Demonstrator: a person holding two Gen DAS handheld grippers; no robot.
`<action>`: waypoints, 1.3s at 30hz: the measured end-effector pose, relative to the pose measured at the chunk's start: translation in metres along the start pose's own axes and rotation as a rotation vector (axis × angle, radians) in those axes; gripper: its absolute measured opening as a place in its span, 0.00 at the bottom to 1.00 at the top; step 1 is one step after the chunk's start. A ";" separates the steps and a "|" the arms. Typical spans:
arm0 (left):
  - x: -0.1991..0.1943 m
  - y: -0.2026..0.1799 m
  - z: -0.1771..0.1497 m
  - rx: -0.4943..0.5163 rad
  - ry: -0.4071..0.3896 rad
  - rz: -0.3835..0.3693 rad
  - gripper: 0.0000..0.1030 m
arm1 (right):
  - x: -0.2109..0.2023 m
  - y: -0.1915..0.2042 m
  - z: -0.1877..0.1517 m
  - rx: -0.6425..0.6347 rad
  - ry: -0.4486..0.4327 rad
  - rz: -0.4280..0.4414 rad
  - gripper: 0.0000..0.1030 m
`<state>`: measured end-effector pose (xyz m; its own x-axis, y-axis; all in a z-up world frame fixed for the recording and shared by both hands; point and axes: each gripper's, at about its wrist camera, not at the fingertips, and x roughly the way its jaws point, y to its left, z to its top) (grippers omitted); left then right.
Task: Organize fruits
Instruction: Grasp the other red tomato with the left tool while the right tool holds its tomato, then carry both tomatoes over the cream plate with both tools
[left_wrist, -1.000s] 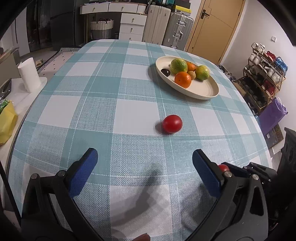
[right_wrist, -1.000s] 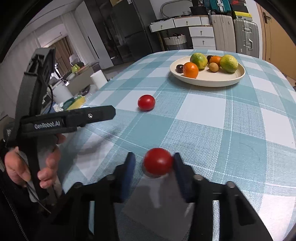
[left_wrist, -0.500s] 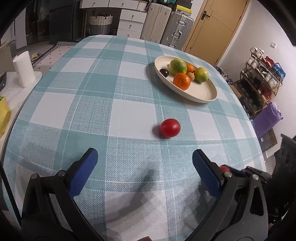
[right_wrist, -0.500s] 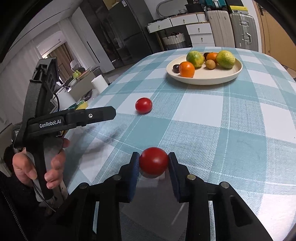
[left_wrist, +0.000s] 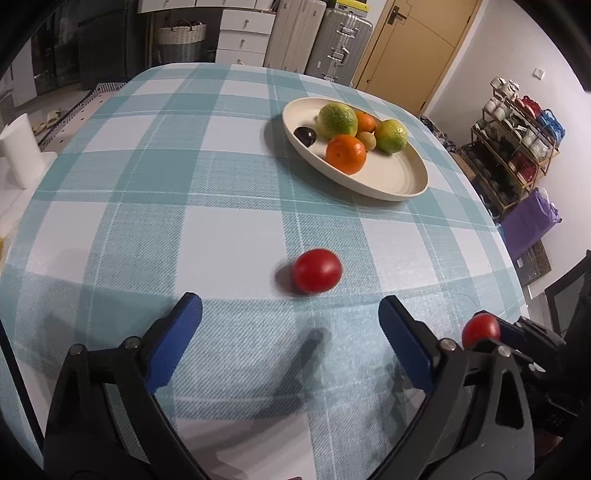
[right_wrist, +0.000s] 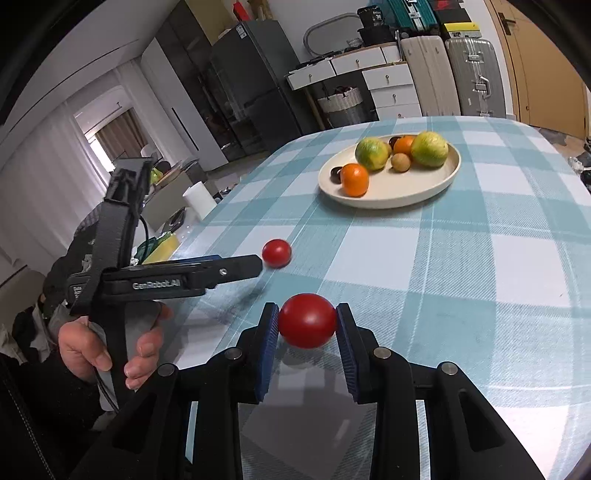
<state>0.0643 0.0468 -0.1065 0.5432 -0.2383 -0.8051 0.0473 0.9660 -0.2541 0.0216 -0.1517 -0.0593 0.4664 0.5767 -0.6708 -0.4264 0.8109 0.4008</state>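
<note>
Right gripper (right_wrist: 307, 325): blue-padded jaws clamped on a round red tomato (right_wrist: 307, 320), lifted just above the teal-and-white checked tablecloth (right_wrist: 480, 266).
Left gripper (left_wrist: 290, 321): jaws spread wide, holding nothing; second red tomato (left_wrist: 317, 270) lies on the cloth just ahead of its fingertips.
Cream oval plate (left_wrist: 402, 177): farther back, holding two green citrus, two oranges, a small brown fruit and a dark plum.

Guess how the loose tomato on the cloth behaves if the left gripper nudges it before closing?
Likely rolls: the loose tomato is round and sits free on the flat checked tablecloth. Probably slick, since its skin is glossy. The left gripper is wide open just short of it, so closing evenly from both sides seems safer than pushing.
</note>
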 end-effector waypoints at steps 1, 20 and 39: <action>0.002 0.000 0.001 0.001 0.002 0.000 0.92 | -0.001 -0.001 0.001 0.001 -0.005 -0.004 0.31; 0.024 -0.012 0.017 0.055 0.054 -0.080 0.36 | 0.015 -0.016 0.006 0.023 0.011 -0.011 0.31; 0.008 -0.024 0.045 0.077 0.015 -0.151 0.27 | 0.017 -0.025 0.049 -0.005 -0.063 -0.017 0.31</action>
<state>0.1055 0.0263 -0.0830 0.5121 -0.3826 -0.7690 0.1920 0.9237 -0.3316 0.0780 -0.1571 -0.0503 0.5214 0.5678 -0.6370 -0.4219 0.8204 0.3859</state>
